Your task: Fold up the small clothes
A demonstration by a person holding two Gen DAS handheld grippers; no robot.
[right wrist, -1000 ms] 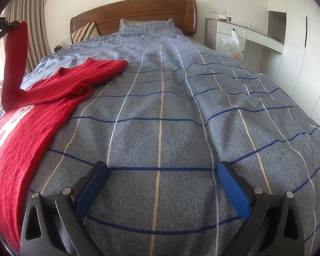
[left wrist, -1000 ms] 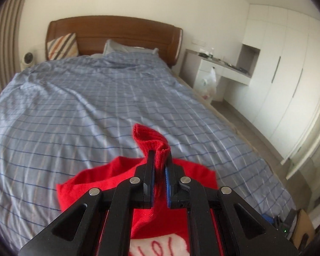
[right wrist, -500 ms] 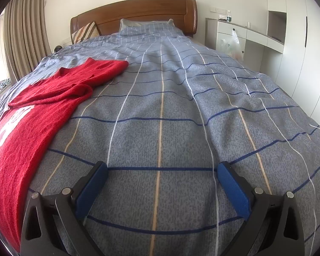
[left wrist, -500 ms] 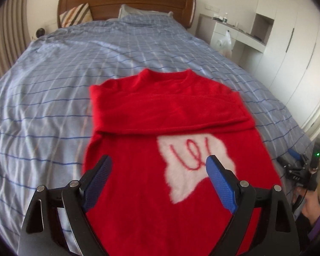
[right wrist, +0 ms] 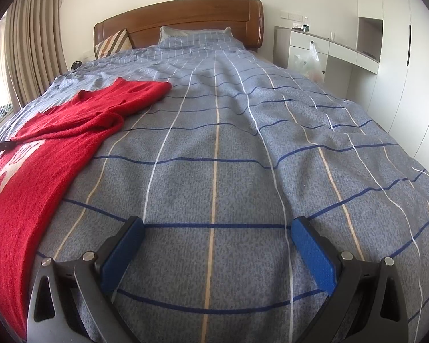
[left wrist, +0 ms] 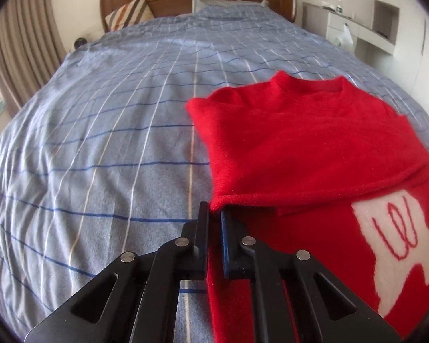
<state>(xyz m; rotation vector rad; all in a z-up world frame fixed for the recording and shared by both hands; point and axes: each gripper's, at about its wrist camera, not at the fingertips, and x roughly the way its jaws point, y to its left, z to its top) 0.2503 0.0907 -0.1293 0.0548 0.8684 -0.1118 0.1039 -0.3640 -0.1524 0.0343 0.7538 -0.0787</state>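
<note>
On the bed: red knitted sweater (left wrist: 314, 148) lies near the blue checked duvet's (left wrist: 100, 143) foot.
Handling: soft, floppy; take edges.
Left gripper (left wrist: 214, 220): just closed, clamped on sweater's side edge.
Right gripper (right wrist: 214, 245): fingers apart, empty.

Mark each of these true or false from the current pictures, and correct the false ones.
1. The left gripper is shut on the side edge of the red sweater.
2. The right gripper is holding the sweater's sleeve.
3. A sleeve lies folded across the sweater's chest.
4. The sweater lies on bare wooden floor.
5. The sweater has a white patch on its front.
1. True. The left gripper pinches the edge of the red sweater, just below the folded sleeve.
2. False. The right gripper is open over the checked bedspread, with nothing between its jaws.
3. True.
4. False. It lies on the bedspread.
5. True. The white patch bears a red squiggle.
</note>
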